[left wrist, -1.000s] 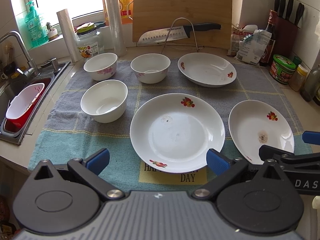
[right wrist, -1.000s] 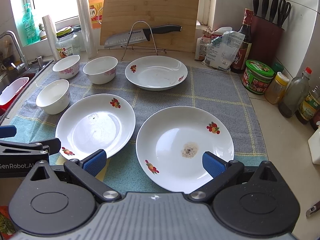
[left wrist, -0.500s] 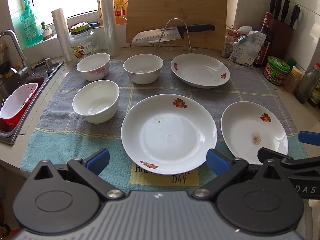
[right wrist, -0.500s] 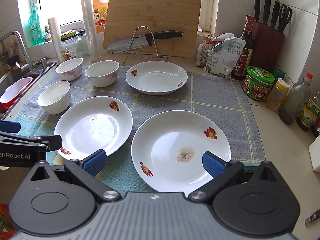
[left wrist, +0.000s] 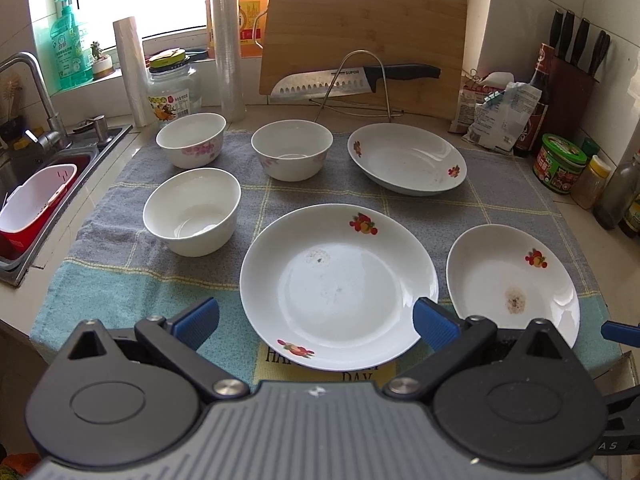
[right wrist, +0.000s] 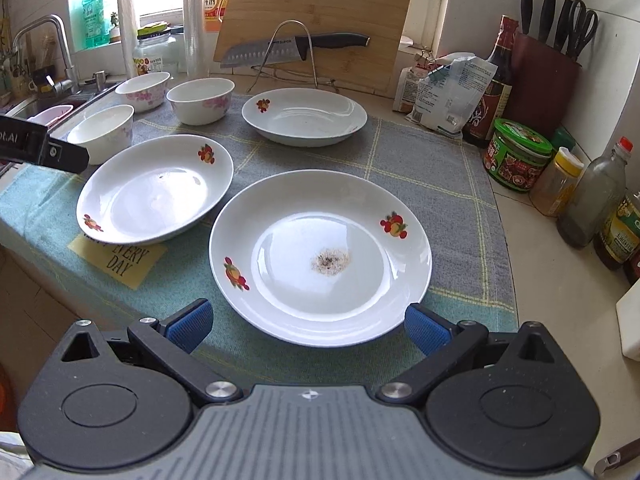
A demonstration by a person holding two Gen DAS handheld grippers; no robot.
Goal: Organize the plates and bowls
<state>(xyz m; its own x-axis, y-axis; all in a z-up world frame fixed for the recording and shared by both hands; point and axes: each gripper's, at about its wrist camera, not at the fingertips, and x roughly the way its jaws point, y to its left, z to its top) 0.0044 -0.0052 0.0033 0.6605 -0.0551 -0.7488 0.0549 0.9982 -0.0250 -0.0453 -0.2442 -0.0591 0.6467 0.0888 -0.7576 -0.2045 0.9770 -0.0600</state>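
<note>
Three white plates with fruit prints lie on a towel: a front middle plate point(left wrist: 338, 286) point(right wrist: 156, 190), a front right plate point(left wrist: 512, 284) point(right wrist: 320, 256) with a brown stain, and a far plate point(left wrist: 406, 158) point(right wrist: 304, 116). Three white bowls stand to the left: a plain one point(left wrist: 192, 212) point(right wrist: 102, 132) and two flowered ones point(left wrist: 191, 140) point(left wrist: 292, 148) behind it. My left gripper point(left wrist: 316, 322) is open, low in front of the middle plate. My right gripper point(right wrist: 308, 326) is open before the stained plate. Neither holds anything.
A sink point(left wrist: 36, 184) with a red-and-white basket lies at the left. Behind the towel point(left wrist: 120, 280) stand a cutting board point(left wrist: 364, 36), a knife on a wire rack point(left wrist: 352, 80), rolls and jars. Bottles, a green-lidded jar point(right wrist: 516, 154) and a knife block point(right wrist: 544, 76) crowd the right.
Both grippers have shifted and tilted slightly; the right gripper's view has swung so the stained plate sits more centred. The dishes have not moved. Both grippers stay open.
</note>
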